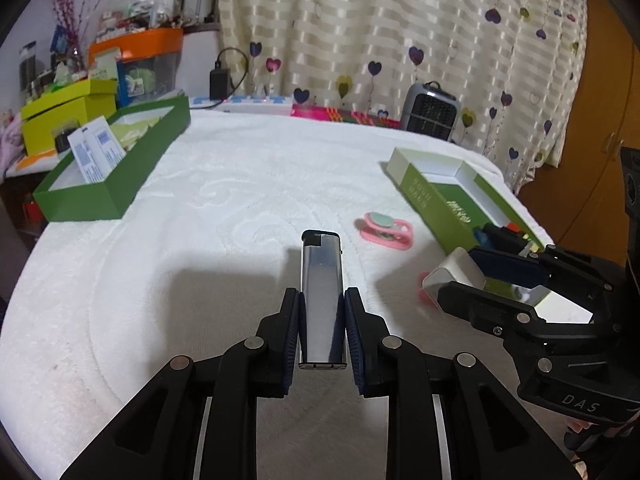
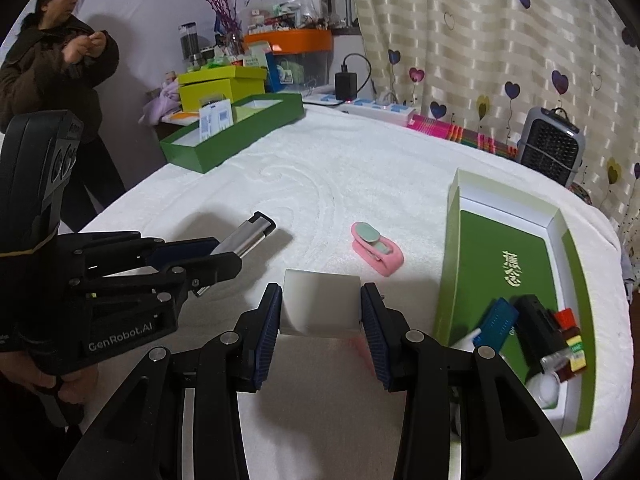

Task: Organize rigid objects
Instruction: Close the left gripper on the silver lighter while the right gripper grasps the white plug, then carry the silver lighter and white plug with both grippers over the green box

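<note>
My left gripper (image 1: 322, 312), low centre of frame, is clamped tight; my right gripper (image 2: 320, 312) is likewise pinched closed.

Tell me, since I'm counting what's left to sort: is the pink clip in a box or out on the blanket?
Out. The pink clip lies on the white blanket, left of the open green box, touching neither tongs.

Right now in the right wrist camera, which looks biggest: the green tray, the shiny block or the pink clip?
1. green tray
2. shiny block, though it sits nearest the camera, which may flatter it
3. pink clip
</note>
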### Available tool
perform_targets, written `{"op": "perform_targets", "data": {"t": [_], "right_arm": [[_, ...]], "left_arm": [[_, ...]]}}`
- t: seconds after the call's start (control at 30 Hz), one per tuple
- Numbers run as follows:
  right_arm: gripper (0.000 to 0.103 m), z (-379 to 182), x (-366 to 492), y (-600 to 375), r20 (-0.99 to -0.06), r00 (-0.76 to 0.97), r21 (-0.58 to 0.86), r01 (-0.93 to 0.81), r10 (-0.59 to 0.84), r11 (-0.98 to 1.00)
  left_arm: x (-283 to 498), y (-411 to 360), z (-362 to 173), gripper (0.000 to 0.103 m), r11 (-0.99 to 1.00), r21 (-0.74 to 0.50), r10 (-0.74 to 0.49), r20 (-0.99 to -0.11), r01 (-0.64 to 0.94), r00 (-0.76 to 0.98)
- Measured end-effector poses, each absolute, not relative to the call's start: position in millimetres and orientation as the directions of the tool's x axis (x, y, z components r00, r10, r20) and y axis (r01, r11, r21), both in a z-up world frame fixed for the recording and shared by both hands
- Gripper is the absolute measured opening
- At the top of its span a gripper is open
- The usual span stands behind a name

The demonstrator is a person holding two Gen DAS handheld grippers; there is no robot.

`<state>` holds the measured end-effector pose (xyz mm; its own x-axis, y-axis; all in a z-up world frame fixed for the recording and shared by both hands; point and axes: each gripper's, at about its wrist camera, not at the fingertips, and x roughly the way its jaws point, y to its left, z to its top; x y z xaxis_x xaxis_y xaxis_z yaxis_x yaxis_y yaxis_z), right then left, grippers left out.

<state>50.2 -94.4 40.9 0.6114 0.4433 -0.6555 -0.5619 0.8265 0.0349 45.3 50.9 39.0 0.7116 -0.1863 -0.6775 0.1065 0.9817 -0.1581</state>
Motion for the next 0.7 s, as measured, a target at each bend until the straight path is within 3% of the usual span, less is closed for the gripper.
{"op": "perform_targets", "data": {"t": [0.7], "right_arm": [[0.041, 73, 22, -125, -0.569, 0.679, 0.029, -0.549, 0.465, 0.836]], "left_arm": [[24, 18, 72, 0.021, 0.976, -0.124, -0.218, -0.617, 0.181, 0.756]]}}
